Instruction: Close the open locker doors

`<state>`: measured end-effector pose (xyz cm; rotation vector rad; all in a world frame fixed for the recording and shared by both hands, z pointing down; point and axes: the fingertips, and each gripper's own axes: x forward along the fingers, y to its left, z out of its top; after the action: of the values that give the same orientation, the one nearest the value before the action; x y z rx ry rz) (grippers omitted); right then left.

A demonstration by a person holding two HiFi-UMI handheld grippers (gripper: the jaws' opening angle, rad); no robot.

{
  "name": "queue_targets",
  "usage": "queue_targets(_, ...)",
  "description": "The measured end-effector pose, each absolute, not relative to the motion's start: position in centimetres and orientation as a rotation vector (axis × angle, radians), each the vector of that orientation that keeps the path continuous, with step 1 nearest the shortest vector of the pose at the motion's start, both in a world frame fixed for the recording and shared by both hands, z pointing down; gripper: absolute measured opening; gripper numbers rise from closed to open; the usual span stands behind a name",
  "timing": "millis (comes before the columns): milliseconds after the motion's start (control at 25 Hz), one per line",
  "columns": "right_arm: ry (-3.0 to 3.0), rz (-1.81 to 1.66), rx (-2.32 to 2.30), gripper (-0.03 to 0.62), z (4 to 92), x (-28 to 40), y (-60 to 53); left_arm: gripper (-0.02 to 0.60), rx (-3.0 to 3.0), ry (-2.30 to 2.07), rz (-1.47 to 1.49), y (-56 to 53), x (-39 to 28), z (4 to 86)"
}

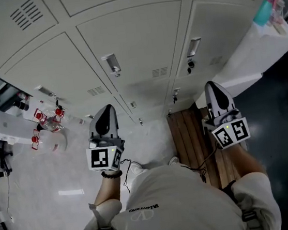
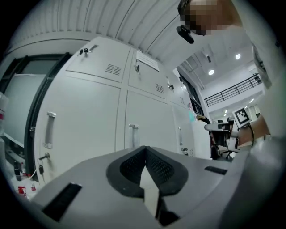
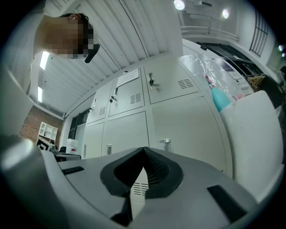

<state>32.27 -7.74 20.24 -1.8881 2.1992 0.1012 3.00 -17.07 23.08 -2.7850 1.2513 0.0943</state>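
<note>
Across the upper frame, the locker doors [image 1: 135, 40] are all sitting flush, so the closing is looking finished here. The left claw [image 1: 108, 110] and right claw [image 1: 212, 87] are hovering before them, both pinched shut, holding nothing.

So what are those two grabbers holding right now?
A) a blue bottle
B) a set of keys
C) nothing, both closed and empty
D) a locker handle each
C: the left gripper and right gripper each show jaws pressed together with nothing between them.
</note>
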Motion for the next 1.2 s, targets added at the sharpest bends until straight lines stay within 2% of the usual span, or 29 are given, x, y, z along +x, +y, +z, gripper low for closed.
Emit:
queue_targets(440, 2.230, 0.123, -1.897, 0.009, 19.2, 26.6, -6.9, 0.003, -2.722, 1.354, 0.152, -16.8, -5.3, 22.0)
queue_targets(1200, 2.235, 0.135, -1.911, 0.009, 18.8, 25.1, -7.3, 0.003, -2.759, 1.308, 0.199, -17.1, -4.4, 22.1)
